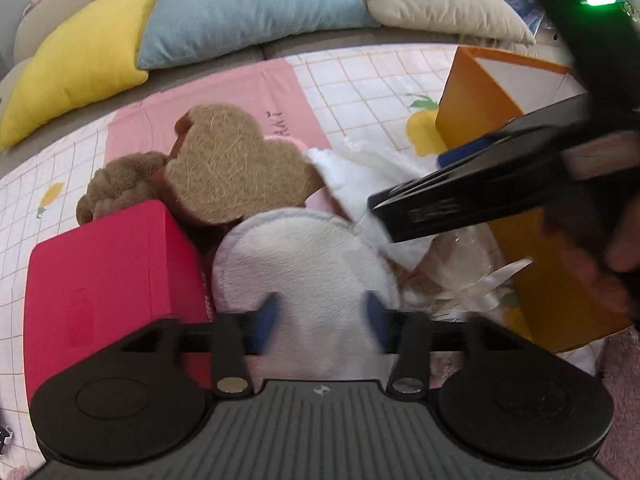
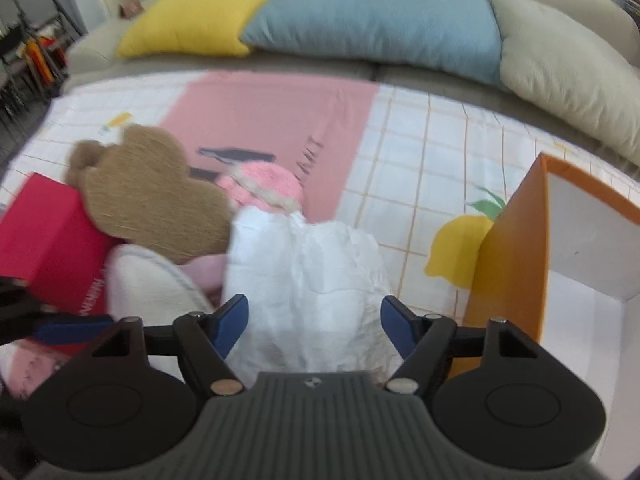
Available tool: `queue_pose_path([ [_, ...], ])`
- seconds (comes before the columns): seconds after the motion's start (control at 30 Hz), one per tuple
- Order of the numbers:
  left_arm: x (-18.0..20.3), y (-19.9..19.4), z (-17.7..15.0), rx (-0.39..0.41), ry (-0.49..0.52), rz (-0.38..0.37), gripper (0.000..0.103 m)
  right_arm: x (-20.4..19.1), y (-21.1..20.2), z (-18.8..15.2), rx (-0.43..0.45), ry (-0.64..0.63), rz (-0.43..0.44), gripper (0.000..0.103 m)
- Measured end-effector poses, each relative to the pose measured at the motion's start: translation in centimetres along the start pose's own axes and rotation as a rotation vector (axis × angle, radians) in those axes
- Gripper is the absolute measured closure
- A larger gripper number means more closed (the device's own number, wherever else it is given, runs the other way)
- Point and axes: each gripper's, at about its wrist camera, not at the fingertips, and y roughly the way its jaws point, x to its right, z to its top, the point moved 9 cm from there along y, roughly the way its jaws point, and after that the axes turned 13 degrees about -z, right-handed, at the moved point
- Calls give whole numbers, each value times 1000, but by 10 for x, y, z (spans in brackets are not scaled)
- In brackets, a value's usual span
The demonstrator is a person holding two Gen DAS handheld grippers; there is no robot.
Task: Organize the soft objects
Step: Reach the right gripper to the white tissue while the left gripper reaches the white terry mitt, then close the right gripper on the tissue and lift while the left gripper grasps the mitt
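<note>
1. Beside the red box (image 1: 108, 280), on its right, I see the heap of soft things lying on the checked sheet (image 1: 360, 76): this box is my landmark for everything else.
2. Leaning on the red box's top right edge is a flat brown plush (image 1: 236, 164) shaped like a bear's head; a darker brown plush (image 1: 120, 184) sits just behind the box.
3. Right of the red box, low in my left view, lies a round white plush pad (image 1: 308, 264). My left gripper (image 1: 320, 312) hovers over it with its jaws wide apart; the blue fingertips (image 1: 268, 316) flank the pad, and I cannot tell whether they touch it.
4. Further right from the red box lies a crumpled white cloth (image 2: 304, 272). My right gripper (image 2: 314, 320) is above it, jaws parted on either side of the cloth, with no clamp on it that I can see.
5. Behind the cloth, away from the red box, a pink fuzzy item (image 2: 268, 184) peeks out.
6. Well to the right of the red box stands an open orange box (image 2: 516, 264) with a white inside.
7. Far behind the red box, a yellow cushion (image 2: 200, 8), a blue cushion (image 2: 380, 12) and a beige cushion (image 2: 568, 76) line the sofa back.
</note>
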Motion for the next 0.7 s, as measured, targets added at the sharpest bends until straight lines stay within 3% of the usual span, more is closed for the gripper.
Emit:
queue_pose_path([
  [0.07,4,0,0,13,15,23,10,2,11,-3,-52,29,19,55],
  [0.27,17,17,-5,-37,66,104,9,14,1,-7,-58,117,53,92],
  [0.43,26,38,-14,-83,109,150,7,23,-22,-13,-25,167,61,95],
  [0.57,22,39,-15,-58,122,158,8,31,-46,-13,39,224,89,95],
  [0.7,14,27,-11,-36,97,125,37,39,-76,-6,128,248,91,95],
])
